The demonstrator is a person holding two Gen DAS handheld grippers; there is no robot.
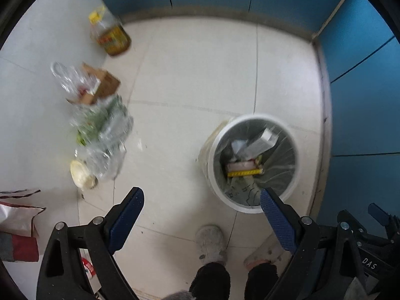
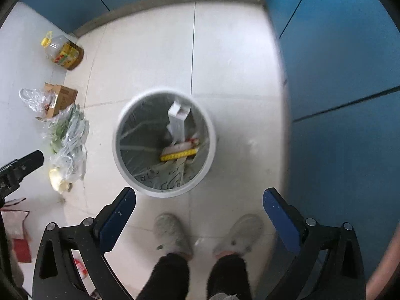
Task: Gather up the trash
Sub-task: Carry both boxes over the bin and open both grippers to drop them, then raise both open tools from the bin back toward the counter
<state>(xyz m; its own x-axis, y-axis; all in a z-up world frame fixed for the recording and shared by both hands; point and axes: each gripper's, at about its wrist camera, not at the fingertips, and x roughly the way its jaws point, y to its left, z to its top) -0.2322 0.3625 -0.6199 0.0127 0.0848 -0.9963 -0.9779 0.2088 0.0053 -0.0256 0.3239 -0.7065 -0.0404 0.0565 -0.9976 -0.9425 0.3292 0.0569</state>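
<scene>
A white round trash bin (image 1: pixel 252 203) with a clear liner stands on the tiled floor and holds a white carton (image 2: pixel 178 120), a yellow-edged box (image 2: pixel 178 153) and printed wrapping. The bin's rim shows in the right wrist view (image 2: pixel 160 190) too. My left gripper (image 1: pixel 201 200) is open and empty, high above the floor left of the bin. My right gripper (image 2: pixel 198 200) is open and empty, above the bin's near side. On the floor to the left lie a cardboard box (image 1: pixel 103 85), clear plastic bags (image 1: pixel 105 130) with greens and a pale round lid (image 1: pixel 78 173).
An oil bottle (image 1: pixel 111 33) lies near the blue wall (image 1: pixel 362 100). Red and white packets (image 1: pixel 17 225) lie at the left edge. The person's feet in grey slippers (image 2: pixel 172 235) stand just below the bin. The left gripper's tip (image 2: pixel 22 165) shows in the right wrist view.
</scene>
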